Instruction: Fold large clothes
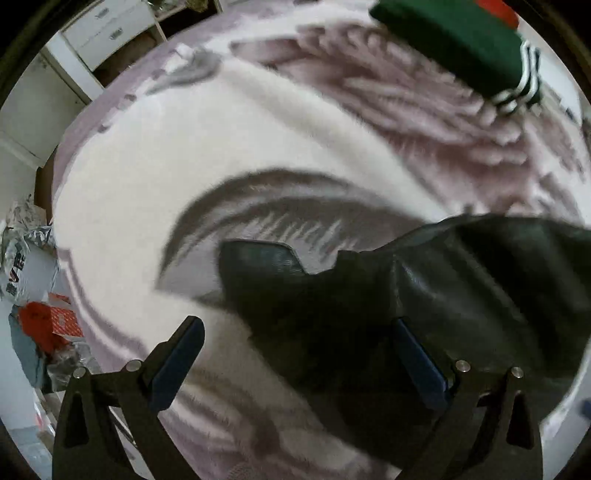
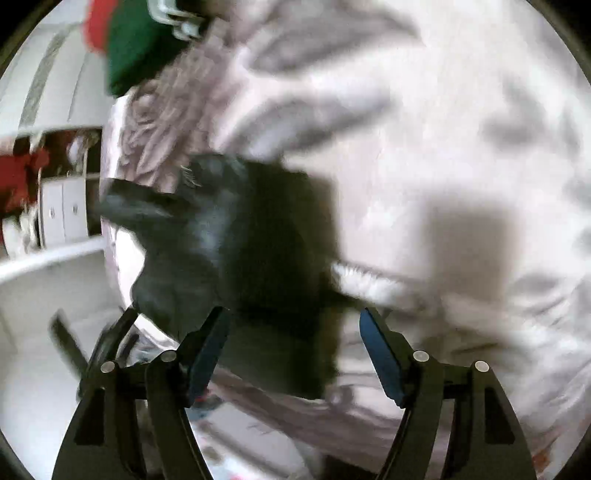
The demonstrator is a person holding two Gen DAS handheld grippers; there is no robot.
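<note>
A black leather-like garment [image 1: 424, 295] lies crumpled on a bed with a white and mauve patterned cover [image 1: 166, 155]. My left gripper [image 1: 299, 339] is open just above the garment's near edge, with the cloth between and under its fingers. In the right wrist view the same black garment [image 2: 240, 236] lies ahead near the bed's left edge. My right gripper [image 2: 295, 332] is open over it. This view is motion-blurred, so contact with the cloth is unclear.
A folded green garment with white stripes [image 1: 461, 48] lies at the far side of the bed, also in the right wrist view [image 2: 136, 48]. White drawers [image 1: 107, 29] stand beyond the bed. Bags and a red box [image 1: 48, 325] clutter the floor at left.
</note>
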